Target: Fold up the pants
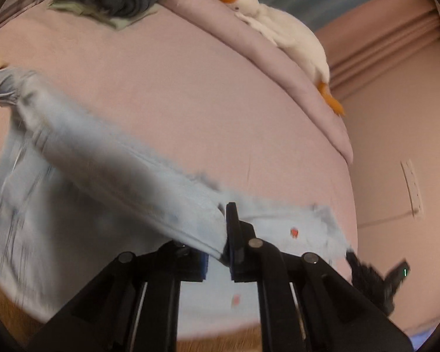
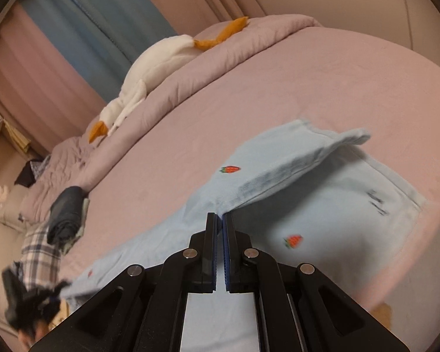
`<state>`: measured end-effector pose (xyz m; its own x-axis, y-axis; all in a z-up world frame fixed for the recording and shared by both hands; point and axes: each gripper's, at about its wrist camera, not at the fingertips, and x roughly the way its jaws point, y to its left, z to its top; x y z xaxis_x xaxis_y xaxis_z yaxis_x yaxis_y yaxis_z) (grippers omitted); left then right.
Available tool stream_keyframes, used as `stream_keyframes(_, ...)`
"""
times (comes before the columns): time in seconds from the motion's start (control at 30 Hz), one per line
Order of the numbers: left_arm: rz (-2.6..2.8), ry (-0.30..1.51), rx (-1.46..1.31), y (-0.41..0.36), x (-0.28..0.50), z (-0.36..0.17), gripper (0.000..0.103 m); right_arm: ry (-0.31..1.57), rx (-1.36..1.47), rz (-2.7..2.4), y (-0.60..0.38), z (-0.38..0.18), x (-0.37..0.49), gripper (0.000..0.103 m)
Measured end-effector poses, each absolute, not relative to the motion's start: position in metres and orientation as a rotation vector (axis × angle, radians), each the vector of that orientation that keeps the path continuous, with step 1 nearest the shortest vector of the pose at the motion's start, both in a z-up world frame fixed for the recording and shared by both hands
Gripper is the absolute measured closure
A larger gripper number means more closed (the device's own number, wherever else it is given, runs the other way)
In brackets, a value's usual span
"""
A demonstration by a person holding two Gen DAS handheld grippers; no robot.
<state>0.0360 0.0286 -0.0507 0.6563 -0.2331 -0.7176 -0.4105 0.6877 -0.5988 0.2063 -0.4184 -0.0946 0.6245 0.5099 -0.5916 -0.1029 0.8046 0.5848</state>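
Light blue pants (image 1: 82, 176) with small red strawberry marks lie on the pink bed sheet (image 1: 176, 88). My left gripper (image 1: 223, 234) is shut on a raised fold of the pants, and the cloth hides most of its left finger. In the right wrist view the pants (image 2: 322, 214) spread out flat, with one layer (image 2: 281, 161) lifted and turned over. My right gripper (image 2: 220, 218) is shut on the edge of that lifted layer. Each gripper shows blurred in the other's view: the right gripper (image 1: 375, 278) at lower right, the left gripper (image 2: 29, 302) at lower left.
A white plush goose (image 2: 149, 67) lies on a rolled pink quilt (image 2: 220, 58) along the far side of the bed. Folded dark clothes (image 2: 67, 214) and a plaid cloth (image 2: 41, 252) sit at one end. Blue curtains (image 2: 88, 23) hang behind.
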Motion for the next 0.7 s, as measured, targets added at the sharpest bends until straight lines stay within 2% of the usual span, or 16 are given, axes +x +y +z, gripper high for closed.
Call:
stream_keyframes(0.1, 0.119, 0.99, -0.791, 0.01, 0.016, -0.078, 0.093, 0.892, 0.581, 0.342, -0.427, -0.109, 0.192, 0.099)
stream_keyframes(0.2, 0.148, 1.066, -0.864, 0.01, 0.003, -0.11, 0.093, 0.963, 0.591, 0.302, -0.431, -0.133, 0.181, 0.099)
stream_keyframes(0.3, 0.147, 1.09, -0.891, 0.011, 0.001, -0.12, 0.088, 1.028, 0.603, 0.274, -0.431, -0.156, 0.178, 0.099)
stream_keyframes(0.4, 0.203, 1.071, -0.884, 0.019, 0.0, -0.118, 0.067, 1.038, 0.649, 0.278, -0.435, -0.167, 0.183, 0.099)
stream_keyframes(0.43, 0.222, 1.06, -0.889, 0.025, -0.004, -0.117, 0.055, 1.033, 0.663, 0.284, -0.437, -0.168, 0.185, 0.099)
stream_keyframes(0.47, 0.241, 1.033, -0.902, 0.029, -0.01, -0.113, 0.049, 1.027, 0.672, 0.298, -0.438, -0.168, 0.189, 0.095)
stream_keyframes(0.5, 0.265, 0.999, -0.921, 0.038, -0.015, -0.111, 0.048, 1.014, 0.674, 0.305, -0.44, -0.168, 0.19, 0.091)
stream_keyframes(0.57, 0.298, 0.973, -0.943, 0.051, -0.02, -0.108, 0.046, 0.98, 0.648, 0.254, -0.446, -0.164, 0.197, 0.063)
stream_keyframes(0.7, 0.333, 0.912, -1.002, 0.08, -0.028, -0.11, 0.046, 0.943, 0.679, 0.215, -0.462, -0.164, 0.215, 0.06)
